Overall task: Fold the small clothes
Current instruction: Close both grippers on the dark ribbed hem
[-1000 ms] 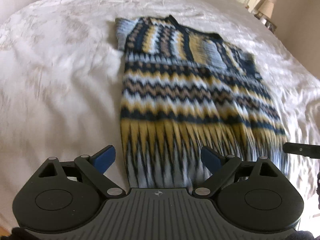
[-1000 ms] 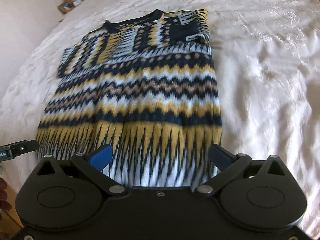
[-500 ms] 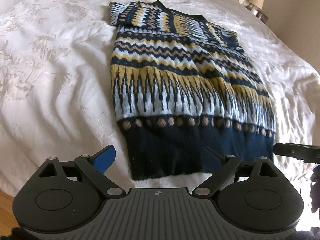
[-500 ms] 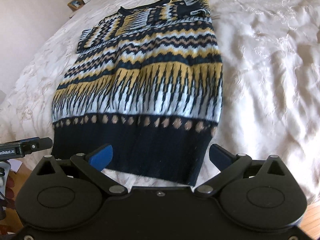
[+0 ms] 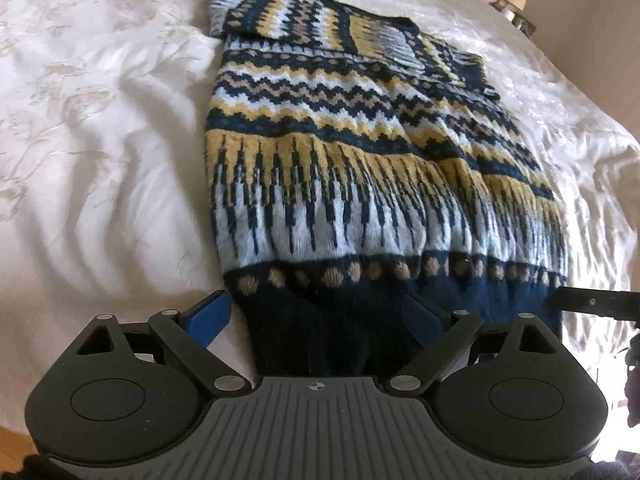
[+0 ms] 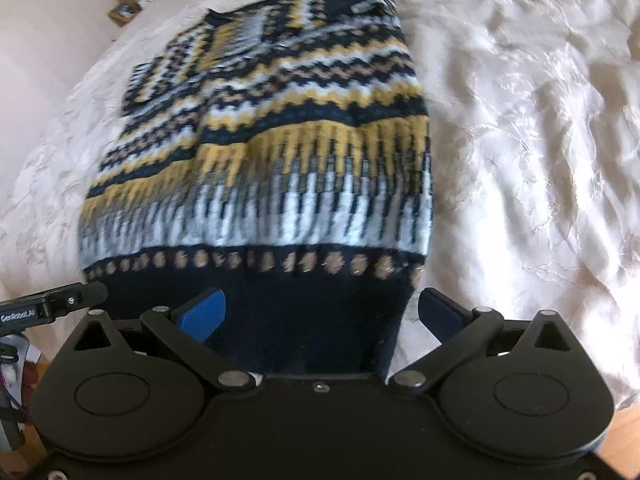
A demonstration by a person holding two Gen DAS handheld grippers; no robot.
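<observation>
I hold L tool [image 5: 318,318] and R tool [image 6: 320,312], both spread wide, at navy hem of patterned sweater [image 5: 360,152] lying flat, sleeves folded in, on white bedspread [image 5: 100,140].

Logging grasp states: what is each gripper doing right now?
Left gripper: open, over the patterned knit sweater's navy hem.
Right gripper: open, over the same hem.

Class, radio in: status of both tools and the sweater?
Left tool open, right tool open, both at navy hem. Patterned sweater flat on bed. Nothing in way.
</observation>
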